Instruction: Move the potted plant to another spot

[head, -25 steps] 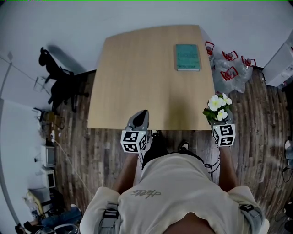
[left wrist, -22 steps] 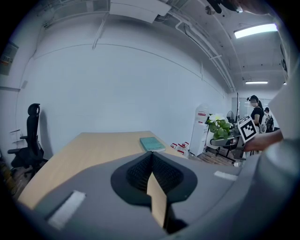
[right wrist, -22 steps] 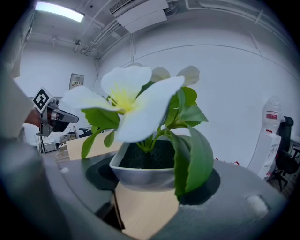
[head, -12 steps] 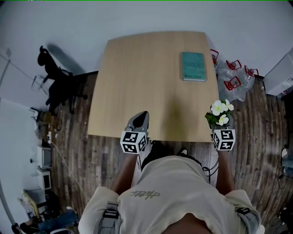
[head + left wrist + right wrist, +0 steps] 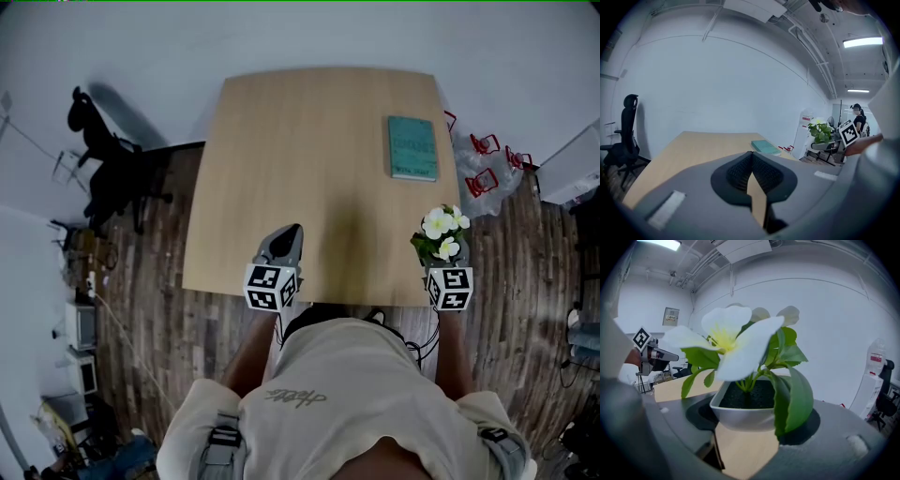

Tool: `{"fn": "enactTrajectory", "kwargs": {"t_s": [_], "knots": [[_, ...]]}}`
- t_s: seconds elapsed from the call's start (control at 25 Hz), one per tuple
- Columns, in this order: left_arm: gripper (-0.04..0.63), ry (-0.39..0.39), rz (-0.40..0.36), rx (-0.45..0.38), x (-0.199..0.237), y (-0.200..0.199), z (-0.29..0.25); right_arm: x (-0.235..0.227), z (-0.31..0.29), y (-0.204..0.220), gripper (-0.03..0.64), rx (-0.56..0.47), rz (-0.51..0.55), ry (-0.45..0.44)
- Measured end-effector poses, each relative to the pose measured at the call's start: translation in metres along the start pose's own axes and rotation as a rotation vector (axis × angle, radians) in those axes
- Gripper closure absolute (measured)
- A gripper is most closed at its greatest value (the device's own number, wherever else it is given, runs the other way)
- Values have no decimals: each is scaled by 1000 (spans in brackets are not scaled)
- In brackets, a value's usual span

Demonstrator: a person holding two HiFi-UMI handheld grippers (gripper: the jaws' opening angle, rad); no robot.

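Person has closed in on the tabletop [image 5: 309, 150]. Its near edge now sits lower in the head view. The potted plant [image 5: 439, 234], carried in the right gripper [image 5: 441, 258], hung mostly outside the right edge by the near corner. It now lies mostly over the tabletop, just inside that corner. Left gripper [image 5: 289, 234] reaches further in past the near edge. Book [image 5: 412, 147] appears lower and further right in view.

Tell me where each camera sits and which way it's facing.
Head view: on the person's head, looking down at the table; shows torso, left gripper, right gripper.
Left gripper view: on the left gripper, looking along its shut jaws across the table.
Right gripper view: on the right gripper, facing the potted plant its jaws hold.
Shared: all three show the potted plant.
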State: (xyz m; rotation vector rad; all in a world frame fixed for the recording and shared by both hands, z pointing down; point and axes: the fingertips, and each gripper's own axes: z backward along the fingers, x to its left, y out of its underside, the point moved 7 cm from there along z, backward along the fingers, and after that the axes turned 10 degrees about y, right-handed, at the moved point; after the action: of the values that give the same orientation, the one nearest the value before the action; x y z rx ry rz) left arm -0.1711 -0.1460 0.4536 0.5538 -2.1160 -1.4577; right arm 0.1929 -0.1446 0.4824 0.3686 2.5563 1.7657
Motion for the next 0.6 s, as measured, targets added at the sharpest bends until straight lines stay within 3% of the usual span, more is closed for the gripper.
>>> {"fn": "enactTrajectory", "kwargs": {"t_s": [0.24,0.6], "knots": [[580,18,9,-1,48,-1,-10,30,-25,-17,276,-2,-1,12],[580,121,-12,23,96,-4,-15,89,-44,-31,276,38,6,36]]}}
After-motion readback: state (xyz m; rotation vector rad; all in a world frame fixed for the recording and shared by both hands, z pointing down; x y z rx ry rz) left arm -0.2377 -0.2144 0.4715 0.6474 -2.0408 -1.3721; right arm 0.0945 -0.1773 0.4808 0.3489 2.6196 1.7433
